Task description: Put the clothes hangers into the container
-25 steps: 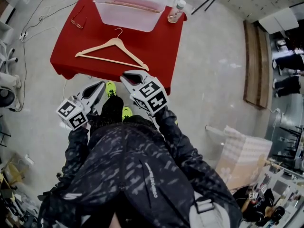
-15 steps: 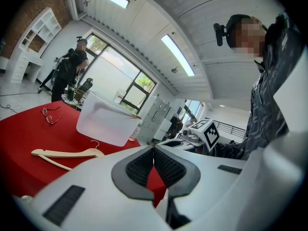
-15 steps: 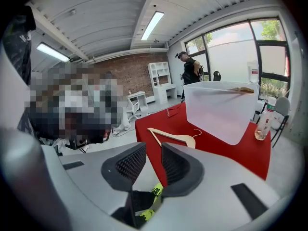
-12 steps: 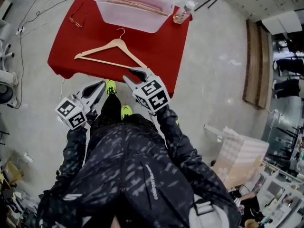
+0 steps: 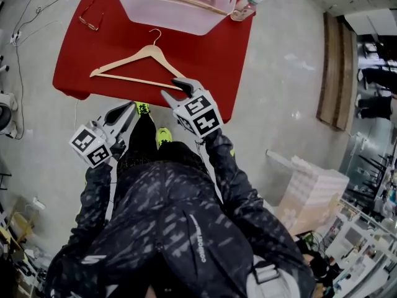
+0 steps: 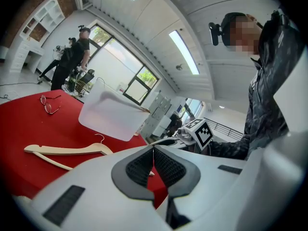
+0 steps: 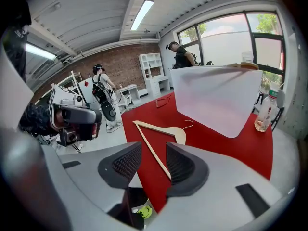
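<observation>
A wooden clothes hanger point(image 5: 124, 61) lies flat on the red table point(image 5: 74, 79), in front of a clear plastic container point(image 5: 186, 22) with more hangers inside. My right gripper point(image 5: 172, 87) hovers at the table's near edge, by the hanger's right end. Its jaws have just been opening and stand apart. In the right gripper view the hanger point(image 7: 161, 128) has its bar showing through the gap of the gripper point(image 7: 154, 161), untouched by the pads. My left gripper point(image 5: 127, 109) is lower left, off the table, shut on nothing point(image 6: 153, 165). The hanger point(image 6: 72, 150) and container point(image 6: 108, 117) lie ahead of it.
A pair of glasses point(image 5: 87, 18) lies at the table's left, and a water bottle point(image 5: 248, 5) stands right of the container. White stacked boxes point(image 5: 310, 191) sit on the floor at right. People stand far off by the windows.
Both grippers have moved forward toward the table. The right gripper's jaws, closed a second ago, now stand apart near the hanger's right end. The left gripper stays closed.
</observation>
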`<state>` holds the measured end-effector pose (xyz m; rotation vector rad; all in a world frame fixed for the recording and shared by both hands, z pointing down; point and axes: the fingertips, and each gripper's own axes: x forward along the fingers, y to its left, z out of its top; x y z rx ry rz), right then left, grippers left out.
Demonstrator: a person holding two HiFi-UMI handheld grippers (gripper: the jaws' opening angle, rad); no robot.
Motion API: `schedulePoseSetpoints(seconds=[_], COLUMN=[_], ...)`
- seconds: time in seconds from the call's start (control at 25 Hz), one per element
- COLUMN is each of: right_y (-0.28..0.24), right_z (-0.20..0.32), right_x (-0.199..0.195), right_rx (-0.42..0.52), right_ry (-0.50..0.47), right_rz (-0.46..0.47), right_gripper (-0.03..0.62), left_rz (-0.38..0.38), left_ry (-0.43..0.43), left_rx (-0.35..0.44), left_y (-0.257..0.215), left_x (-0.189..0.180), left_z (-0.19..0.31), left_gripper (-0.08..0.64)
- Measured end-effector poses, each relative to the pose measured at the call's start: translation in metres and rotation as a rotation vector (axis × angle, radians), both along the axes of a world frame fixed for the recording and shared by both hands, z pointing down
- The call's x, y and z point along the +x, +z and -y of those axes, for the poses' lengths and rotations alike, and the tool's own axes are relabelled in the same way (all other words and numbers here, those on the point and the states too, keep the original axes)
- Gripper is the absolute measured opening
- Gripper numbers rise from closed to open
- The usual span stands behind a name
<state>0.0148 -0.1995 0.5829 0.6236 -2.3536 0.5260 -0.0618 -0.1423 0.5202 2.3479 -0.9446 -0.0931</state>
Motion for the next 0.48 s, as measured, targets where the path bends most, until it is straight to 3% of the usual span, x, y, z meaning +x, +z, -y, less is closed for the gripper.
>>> schedulePoseSetpoints(seconds=[0.48], right_y=[0.044], right_z=[0.021], right_x=[-0.008], right_rx=[-0.041], right_ry=[0.005], right_rz=[-0.093], right_gripper=[0.195], left_rz=[-0.03], left_ry=[0.061], left_rx=[-0.029], left_y=[0.028], left_x=[0.001], left_z=[0.019], left_gripper=[0.011])
